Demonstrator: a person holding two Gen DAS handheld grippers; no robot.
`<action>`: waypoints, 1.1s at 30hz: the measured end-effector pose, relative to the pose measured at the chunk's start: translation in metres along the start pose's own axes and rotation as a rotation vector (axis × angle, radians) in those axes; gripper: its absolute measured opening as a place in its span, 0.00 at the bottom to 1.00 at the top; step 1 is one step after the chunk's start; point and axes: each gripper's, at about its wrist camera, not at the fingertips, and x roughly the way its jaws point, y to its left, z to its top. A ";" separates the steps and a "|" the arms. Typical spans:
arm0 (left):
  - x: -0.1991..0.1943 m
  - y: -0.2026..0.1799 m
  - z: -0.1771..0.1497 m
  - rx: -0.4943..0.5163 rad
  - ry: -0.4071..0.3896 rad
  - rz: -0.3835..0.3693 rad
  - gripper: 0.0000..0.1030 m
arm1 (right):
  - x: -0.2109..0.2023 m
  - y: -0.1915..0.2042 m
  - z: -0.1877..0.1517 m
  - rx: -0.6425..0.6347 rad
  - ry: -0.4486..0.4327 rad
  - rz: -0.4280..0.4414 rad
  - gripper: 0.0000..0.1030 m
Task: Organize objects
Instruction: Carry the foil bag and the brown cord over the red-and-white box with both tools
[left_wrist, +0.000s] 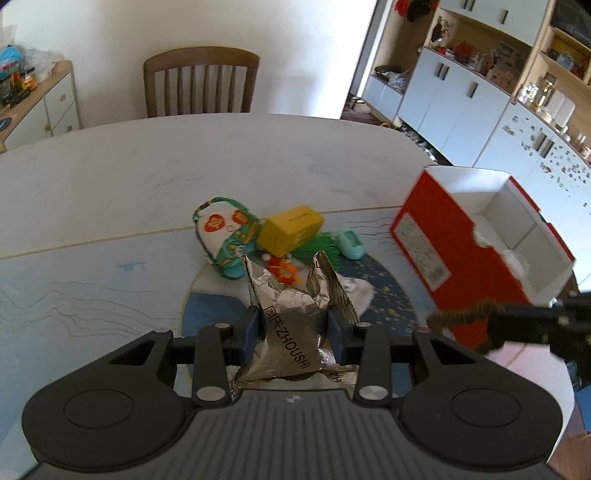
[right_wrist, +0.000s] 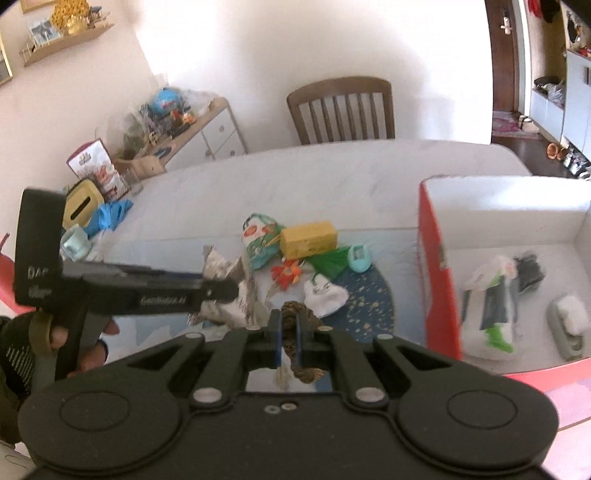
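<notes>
My left gripper (left_wrist: 294, 332) is shut on a crumpled silver foil packet (left_wrist: 291, 314) and holds it above the table; it also shows in the right wrist view (right_wrist: 225, 291). My right gripper (right_wrist: 289, 338) is shut on a brown braided rope piece (right_wrist: 300, 332), also seen in the left wrist view (left_wrist: 461, 314). A red box with a white inside (left_wrist: 476, 236) stands open at the right; in the right wrist view (right_wrist: 439, 258) it holds a plastic bag and small items. A pile lies ahead: a patterned pouch (left_wrist: 225, 236), a yellow box (left_wrist: 290, 229), a green item (left_wrist: 321, 247), a teal item (left_wrist: 351, 243).
A round blue mat (right_wrist: 369, 295) lies under the pile on the white table (left_wrist: 184, 166). A wooden chair (left_wrist: 201, 81) stands behind the table. A sideboard with clutter (right_wrist: 173, 122) is at the left. Cabinets (left_wrist: 461, 99) line the right wall.
</notes>
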 end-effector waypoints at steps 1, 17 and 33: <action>-0.003 -0.004 0.000 0.006 0.003 -0.005 0.36 | -0.004 -0.002 0.002 0.003 -0.009 -0.005 0.05; -0.036 -0.098 0.028 0.131 -0.046 -0.095 0.37 | -0.064 -0.062 0.023 0.014 -0.126 -0.081 0.05; 0.004 -0.203 0.073 0.254 -0.042 -0.128 0.37 | -0.080 -0.166 0.033 0.049 -0.127 -0.189 0.05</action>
